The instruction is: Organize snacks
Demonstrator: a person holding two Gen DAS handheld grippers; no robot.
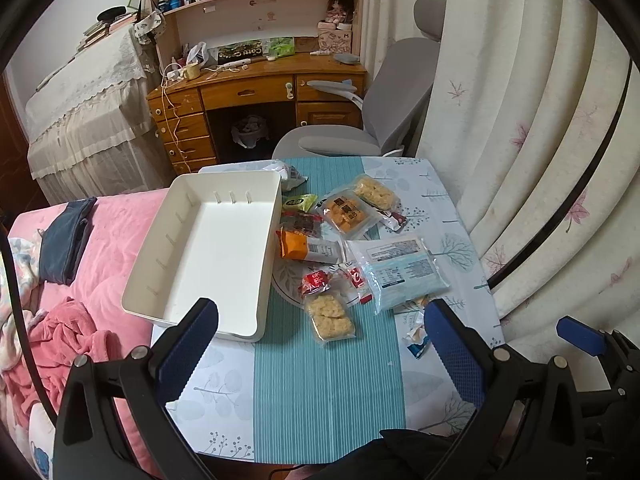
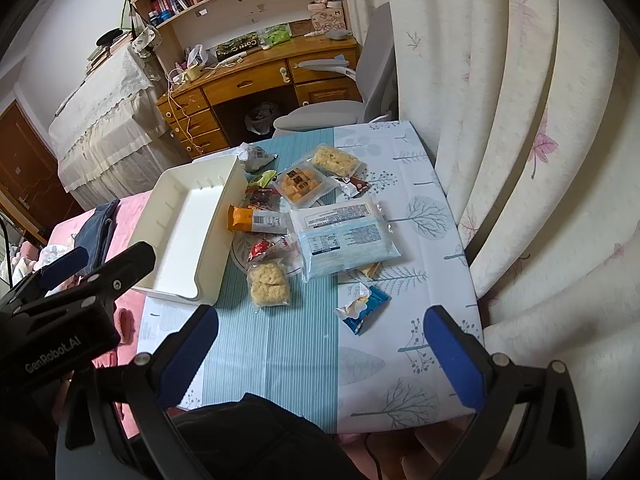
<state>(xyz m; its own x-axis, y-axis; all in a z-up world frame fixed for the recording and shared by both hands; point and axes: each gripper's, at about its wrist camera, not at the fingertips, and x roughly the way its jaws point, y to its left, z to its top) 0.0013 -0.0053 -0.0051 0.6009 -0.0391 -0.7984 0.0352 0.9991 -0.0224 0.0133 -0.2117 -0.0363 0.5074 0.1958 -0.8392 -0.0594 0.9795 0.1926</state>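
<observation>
Left wrist view: left gripper (image 1: 320, 344) and right gripper (image 2: 320, 344) both spread wide, empty, above table (image 1: 328, 392); white tray (image 1: 208, 248) empty beside snack packets (image 1: 348, 236).

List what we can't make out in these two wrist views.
- Package text: too small and blurred in both views, e.g. on the blue pack.
- Snacks under that pack: mostly covered.
- Grey packet behind the white bin: partly hidden by its wall.
- Table near edge: cut off by the left gripper and right gripper.
</observation>
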